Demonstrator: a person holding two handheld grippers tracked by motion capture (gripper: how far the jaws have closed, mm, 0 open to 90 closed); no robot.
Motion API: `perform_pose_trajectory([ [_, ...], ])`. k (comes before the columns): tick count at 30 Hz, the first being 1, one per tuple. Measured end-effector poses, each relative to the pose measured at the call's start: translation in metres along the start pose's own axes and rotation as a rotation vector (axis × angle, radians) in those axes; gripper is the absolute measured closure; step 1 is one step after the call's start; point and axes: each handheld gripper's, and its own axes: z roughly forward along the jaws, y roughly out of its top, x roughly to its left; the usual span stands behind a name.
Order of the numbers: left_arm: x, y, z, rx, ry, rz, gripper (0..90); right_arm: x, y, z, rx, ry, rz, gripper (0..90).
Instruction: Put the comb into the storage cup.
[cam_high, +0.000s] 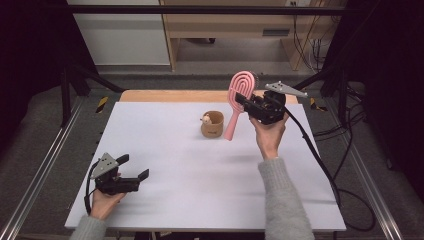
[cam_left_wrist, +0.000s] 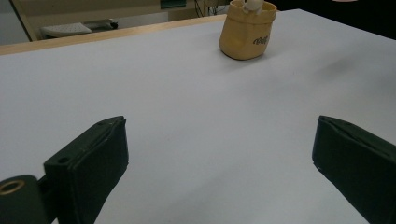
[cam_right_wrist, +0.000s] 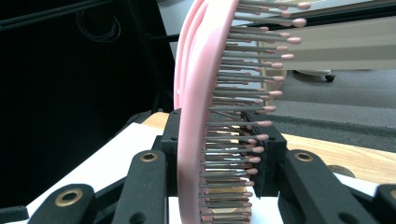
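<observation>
A white worktop (cam_high: 200, 170) carries a small tan pouch (cam_high: 212, 124). The right gripper (cam_high: 250, 104), jaws clamped on a pink hairbrush (cam_high: 237, 100), holds it aloft just right of the pouch, handle slanting down toward it. The left gripper (cam_high: 134, 167) rests wide-jawed, well apart.

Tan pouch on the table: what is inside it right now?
A small white object pokes above the rim of the tan pouch; what it is I cannot tell. The pouch walls hide everything lower down.
</observation>
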Motion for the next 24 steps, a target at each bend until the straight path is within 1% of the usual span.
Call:
perform_pose_trajectory([
  [12, 0.001, 0.0, 0.0, 0.002, 0.005, -0.004, 3.5, -0.004, 0.009, 0.016, 0.004, -0.036, -0.008, 64.7],
  [20, 0.001, 0.0, 0.0, 0.001, 0.005, -0.006, 3.5, -0.003, 0.013, 0.024, 0.003, -0.045, -0.019, 64.7],
  [24, 0.001, 0.0, 0.0, 0.002, 0.004, -0.006, 3.5, -0.004, 0.017, 0.031, 0.0, -0.049, -0.011, 64.7],
])
